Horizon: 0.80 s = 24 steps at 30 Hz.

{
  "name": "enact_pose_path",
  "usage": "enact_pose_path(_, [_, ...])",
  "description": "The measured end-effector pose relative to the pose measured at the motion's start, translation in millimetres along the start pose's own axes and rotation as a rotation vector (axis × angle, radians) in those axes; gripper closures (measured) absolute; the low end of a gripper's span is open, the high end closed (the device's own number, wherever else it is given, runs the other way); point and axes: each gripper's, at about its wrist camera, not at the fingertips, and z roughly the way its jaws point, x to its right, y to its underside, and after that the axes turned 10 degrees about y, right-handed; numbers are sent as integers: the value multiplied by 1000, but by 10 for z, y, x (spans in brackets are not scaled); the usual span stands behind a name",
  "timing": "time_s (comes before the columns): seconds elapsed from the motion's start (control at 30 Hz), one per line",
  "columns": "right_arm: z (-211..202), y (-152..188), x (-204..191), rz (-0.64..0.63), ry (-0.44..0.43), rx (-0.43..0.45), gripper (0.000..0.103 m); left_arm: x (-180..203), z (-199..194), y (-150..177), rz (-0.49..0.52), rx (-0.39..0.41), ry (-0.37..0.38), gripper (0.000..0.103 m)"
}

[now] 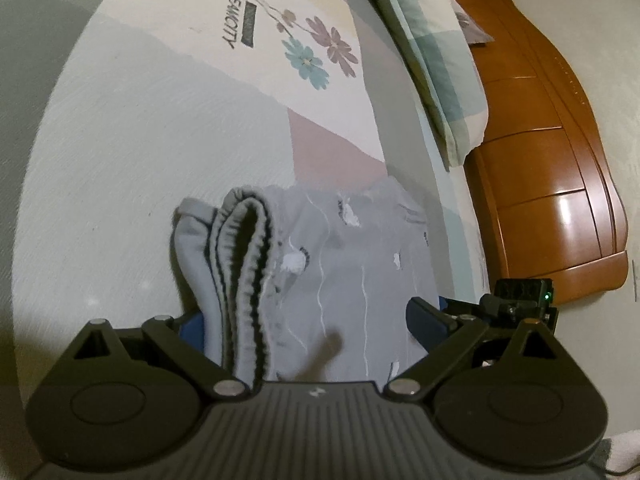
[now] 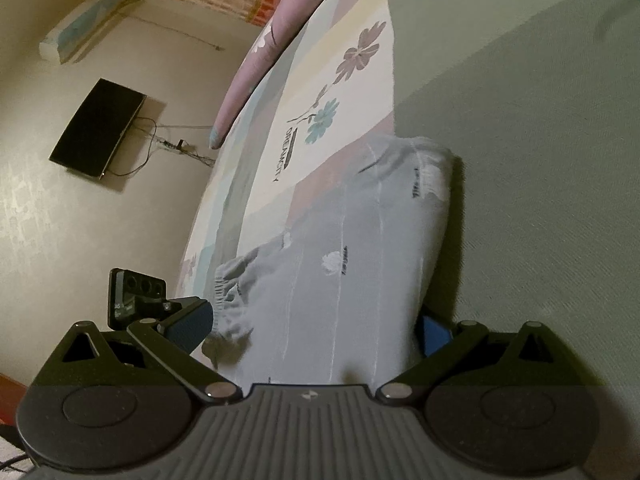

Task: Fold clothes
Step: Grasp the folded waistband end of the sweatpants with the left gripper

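In the left wrist view, the left gripper (image 1: 308,324) is seen spread wide, its two dark fingers set far apart with grey cloth lying between them. The blue pad of the left-hand finger (image 1: 188,326) is largely hidden behind a fold, and the other pad (image 1: 426,322) stands clear at the cloth's edge. Whether anything is pinched cannot be told; the cloth appears only to be straddled. The tool is pointed forward and low over the bed.

The grey garment (image 1: 340,264), patterned with thin white lines and small white blotches, is spread on the bed directly ahead. Its ribbed, elasticated band (image 1: 244,264) is stood up in a looped fold at the near left. Just beside the right-hand finger, the dark body of the other tool is seen.

In the right wrist view, the right gripper (image 2: 316,330) is likewise held wide open, tilted so that the bed runs diagonally. The same garment passes between its fingers, a gathered hem lying against the left-hand pad (image 2: 192,322). No firm grasp can be confirmed.

Farther off, the bedsheet (image 1: 132,168) is shown, printed with flowers (image 1: 320,50) and lettering. A checked pillow (image 1: 436,60) is laid against a wooden headboard (image 1: 548,172). On the far wall, a dark screen (image 2: 98,128) is mounted.
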Motion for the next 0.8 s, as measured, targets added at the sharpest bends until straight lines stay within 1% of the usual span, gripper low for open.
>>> enact_pose_path(0.13, [56,-33,-21,6,-5,4,0,-23,-30,43,-9,3,17,7])
enact_pose_path(0.23, [24,6,-24,0,-10,-14,0,-39,-66,101,-25,-18,35,7])
enact_pose_path(0.33, [-35,76,-21,-6,-28,-38,0,-49,-93,151,-20,-41,49,7])
enact_pose_path(0.43, [-37,99,-7,-9,-40,-49,0,-69,-62,99,-23,-37,55,6])
enact_pose_path(0.6, [70,3,-16,14,-55,-36,0,-50,112,-56,-5,-28,72,5])
enact_pose_path(0.73, [126,-23,-27,18,-66,-29,0,-30,121,-12,8,-37,79,3])
enact_pose_path(0.8, [96,27,-35,2,-73,-44,0,-25,90,49,16,-49,81,3])
